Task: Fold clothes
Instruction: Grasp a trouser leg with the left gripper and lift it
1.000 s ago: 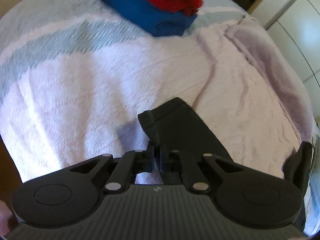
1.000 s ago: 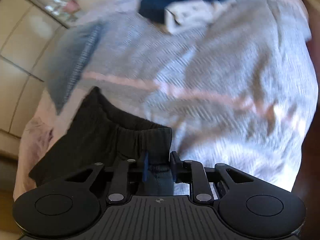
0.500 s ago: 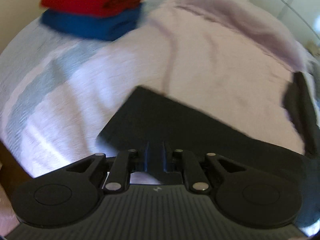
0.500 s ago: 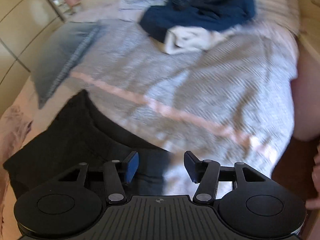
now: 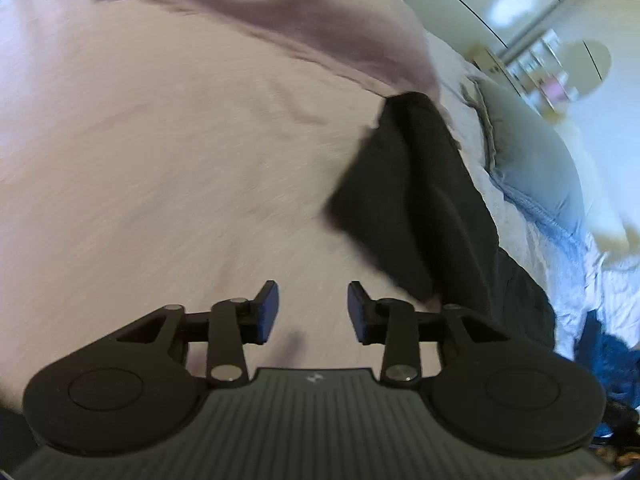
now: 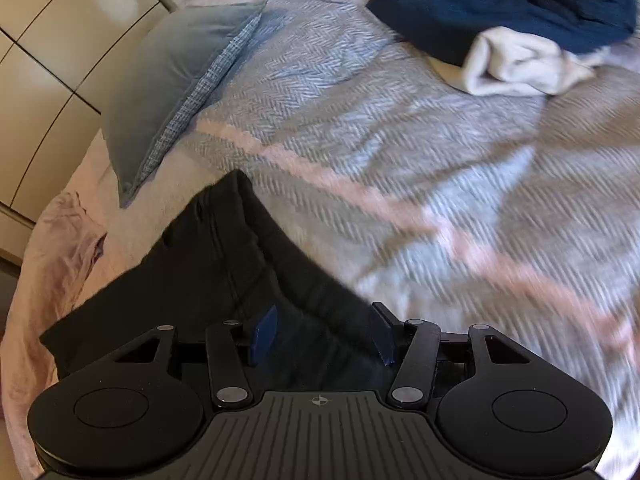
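A black garment [image 5: 420, 200] lies folded on the pink bed cover [image 5: 160, 160], lengthwise at the right of the left wrist view. My left gripper [image 5: 312, 304] hangs over bare cover just left of it; its jaws are opening and nothing is between them. In the right wrist view the same black garment [image 6: 208, 264] stretches from the lower left up to the middle. My right gripper [image 6: 324, 328] is open above its near waistband edge. Black cloth shows in the gap between the blue pads [image 6: 264, 330], which do not press on it.
A grey-blue pillow [image 6: 160, 80] lies beyond the garment, towards the wardrobe doors [image 6: 48, 40]. A dark blue garment [image 6: 500, 0] rests on a white one [image 6: 512, 64] at the far right of the striped blanket [image 6: 440, 160].
Both grippers were shut on the black garment and have let go and opened. The left view swung away from the red and blue folded stack. The garment now lies on the bed.
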Available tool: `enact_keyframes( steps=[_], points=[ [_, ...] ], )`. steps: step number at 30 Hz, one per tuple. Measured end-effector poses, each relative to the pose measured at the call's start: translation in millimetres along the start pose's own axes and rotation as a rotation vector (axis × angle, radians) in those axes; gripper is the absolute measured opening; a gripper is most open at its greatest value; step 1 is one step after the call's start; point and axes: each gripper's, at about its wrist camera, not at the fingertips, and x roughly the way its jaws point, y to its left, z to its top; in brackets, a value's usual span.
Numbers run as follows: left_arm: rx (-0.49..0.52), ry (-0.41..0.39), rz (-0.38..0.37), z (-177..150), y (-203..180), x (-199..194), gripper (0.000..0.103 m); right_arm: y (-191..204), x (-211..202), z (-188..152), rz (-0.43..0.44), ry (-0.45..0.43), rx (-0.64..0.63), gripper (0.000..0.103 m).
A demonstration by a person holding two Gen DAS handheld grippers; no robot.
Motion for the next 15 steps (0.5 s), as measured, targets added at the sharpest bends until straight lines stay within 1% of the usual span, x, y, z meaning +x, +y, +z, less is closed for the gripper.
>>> enact_keyframes(
  steps=[1,3,4,5,7,8,9,11,13,15],
  points=[
    [-0.013,0.011,-0.008,6,-6,18,0.044,-2,4,6,0.005,0.004,0.001,0.054],
    [-0.106,0.031,-0.029,14,-8,44,0.045,-5,15,17,0.006,0.013,0.013,0.054],
    [-0.179,0.039,-0.054,15,-6,59,0.046,-7,19,21,0.005,0.017,0.024,0.054],
    [-0.251,0.046,-0.059,15,-4,71,0.048,-8,24,24,0.005,0.024,0.035,0.054],
    [-0.404,0.052,-0.060,13,1,94,0.042,-11,34,28,0.010,0.043,0.063,0.054],
    [-0.453,0.039,-0.072,13,2,99,0.019,-12,38,29,0.013,0.052,0.071,0.054],
    [-0.490,0.024,-0.085,12,3,103,0.011,-11,42,30,0.015,0.062,0.072,0.054],
    [-0.435,-0.012,-0.070,18,-9,92,0.006,-11,49,31,0.012,0.081,0.062,0.054],
    [-0.239,-0.073,-0.029,33,-34,57,0.005,-11,53,34,0.010,0.092,0.051,0.054],
    [-0.111,-0.143,0.020,55,-50,7,0.005,-11,55,37,0.010,0.100,0.040,0.054]
  ],
)
